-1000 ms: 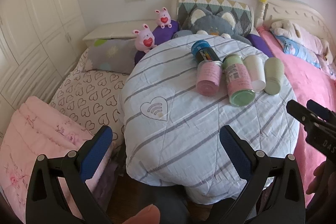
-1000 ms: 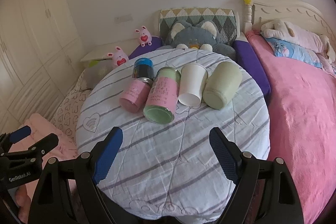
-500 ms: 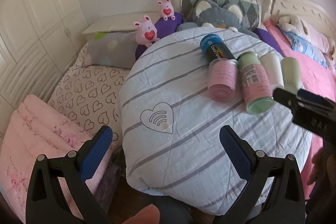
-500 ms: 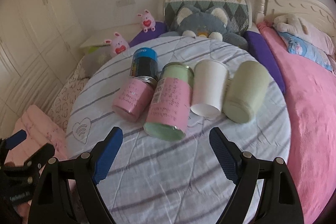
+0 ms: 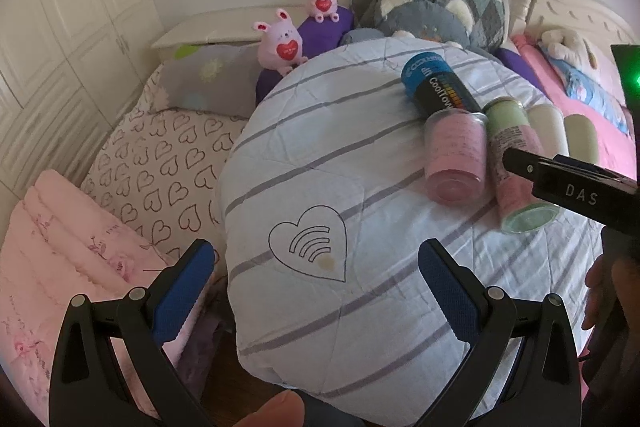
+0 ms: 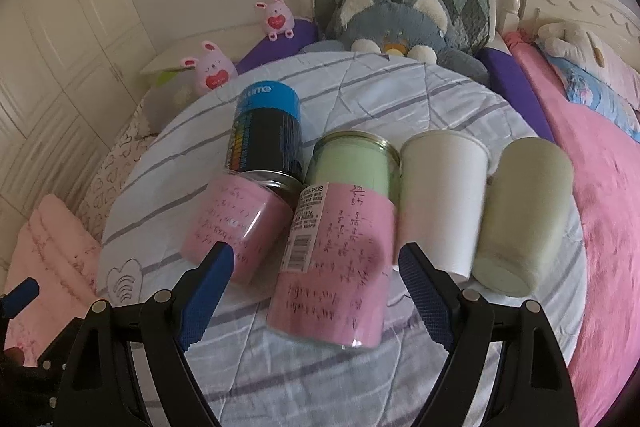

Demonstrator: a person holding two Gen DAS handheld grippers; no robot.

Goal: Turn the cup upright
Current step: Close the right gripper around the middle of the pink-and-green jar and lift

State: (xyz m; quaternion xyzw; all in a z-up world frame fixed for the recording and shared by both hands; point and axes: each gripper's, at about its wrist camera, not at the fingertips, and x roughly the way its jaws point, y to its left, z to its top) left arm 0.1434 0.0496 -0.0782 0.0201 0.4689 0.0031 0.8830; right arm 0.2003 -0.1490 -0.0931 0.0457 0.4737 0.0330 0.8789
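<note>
Several cups and cans lie on their sides on a round table with a striped cloth: a white paper cup, a pale green cup, a green jar with a pink label, a clear cup with pink paper and a blue-black can. My right gripper is open, its fingers either side of the near end of the pink-labelled jar, just short of it. My left gripper is open and empty over the table's near left part; the cups lie to its far right.
A bed with a pink blanket is on the right. A grey cat plush and pink bunny toys sit behind the table. A heart-print mattress and pink folded quilt are on the left.
My right gripper has moved forward and down towards the cups, which now fill its view. My left gripper has drifted left and slightly nearer the table. Both stay open.
</note>
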